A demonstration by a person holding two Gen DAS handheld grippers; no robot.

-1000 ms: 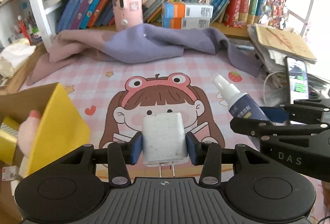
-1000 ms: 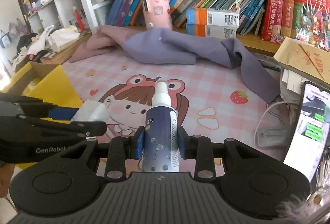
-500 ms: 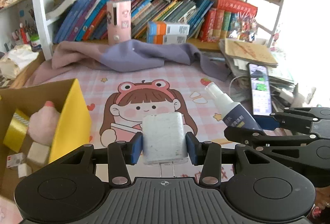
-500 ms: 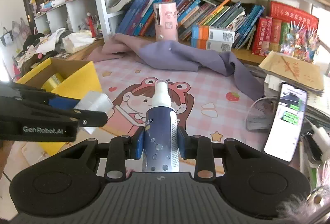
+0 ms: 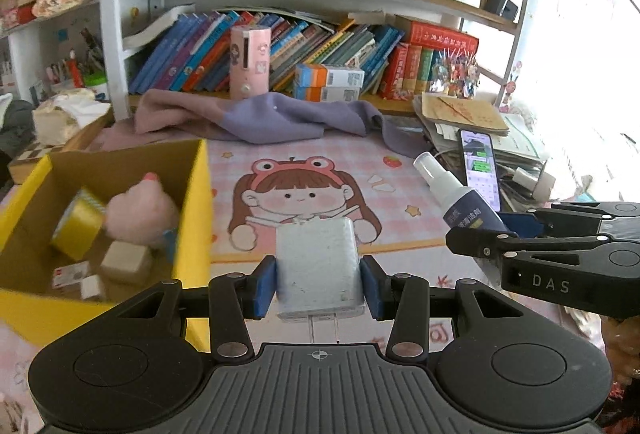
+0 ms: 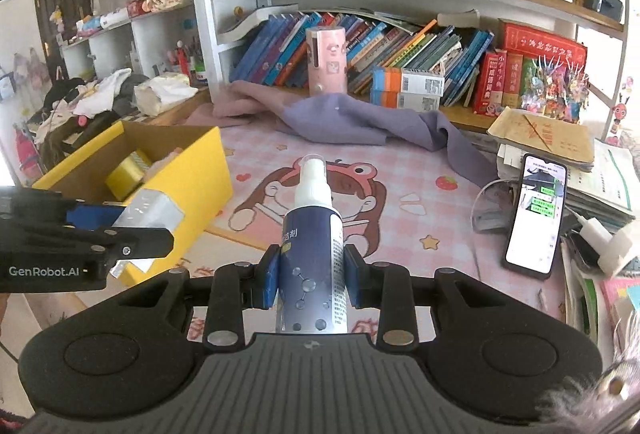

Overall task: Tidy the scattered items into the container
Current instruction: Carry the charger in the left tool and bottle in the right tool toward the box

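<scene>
Scanning left to right, we had the yellow box [image 5: 192,218] on the left of the desk, open side up, already holding a roll of yellow tape [image 5: 80,224], a pink plush [image 5: 140,212] and some small blocks. From both tools the box lay to the left and a bit ahead. That was the relation the drop-off turned on.

Our left gripper [image 5: 318,282] was clamped on the white charger [image 5: 316,266], pads on its two flat sides, long axis pointing away from us, prongs toward the camera. It hung in the air just right of the box's near right wall, so we judged it the nearer tool: a short leftward shift would put it over the opening.

Our right gripper [image 6: 310,276] was closed around the spray bottle [image 6: 312,262], body pinched mid-label, nozzle pointing forward along the fingers. It sat right of the left tool, well apart from the box, and would likely have to wait or cross behind.

Hard to read: the box's near wall was cut off behind the left tool's body in the left wrist view; the right wrist view showed only part of the box interior, with the left tool covering its near corner. We couldn't tell how high either item hung above the mat [image 6: 400,170]. Box contents were motion-blurred.
</scene>
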